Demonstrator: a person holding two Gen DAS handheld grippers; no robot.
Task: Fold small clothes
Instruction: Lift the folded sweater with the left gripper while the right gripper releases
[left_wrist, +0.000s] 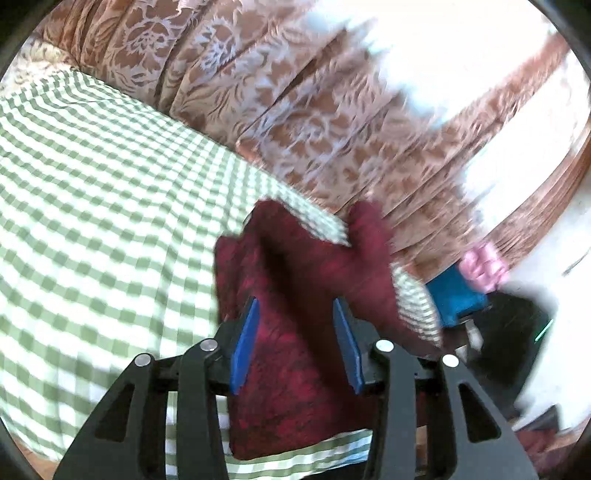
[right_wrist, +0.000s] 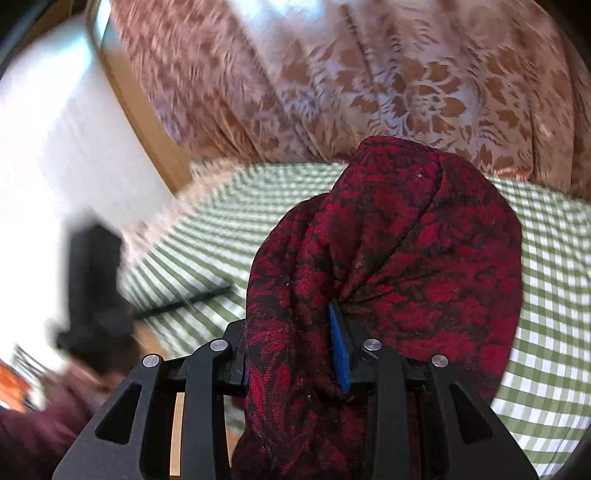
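Note:
A dark red patterned cloth (left_wrist: 295, 295) lies over the green-and-white checked bed cover (left_wrist: 92, 221). My left gripper (left_wrist: 295, 317) is open, its blue pads on either side of the cloth, with a wide gap between them. In the right wrist view my right gripper (right_wrist: 295, 354) is shut on a bunched part of the same red cloth (right_wrist: 388, 258), which drapes over the jaws and hides the left pad. In the left wrist view, a black gripper with a blue part (left_wrist: 458, 295) shows at the right by the cloth's far end.
A brown floral curtain (left_wrist: 277, 92) hangs behind the bed, also seen in the right wrist view (right_wrist: 369, 81). A wooden frame (right_wrist: 140, 107) and bright white wall stand at left. A dark object (right_wrist: 96, 288) sits beside the bed edge.

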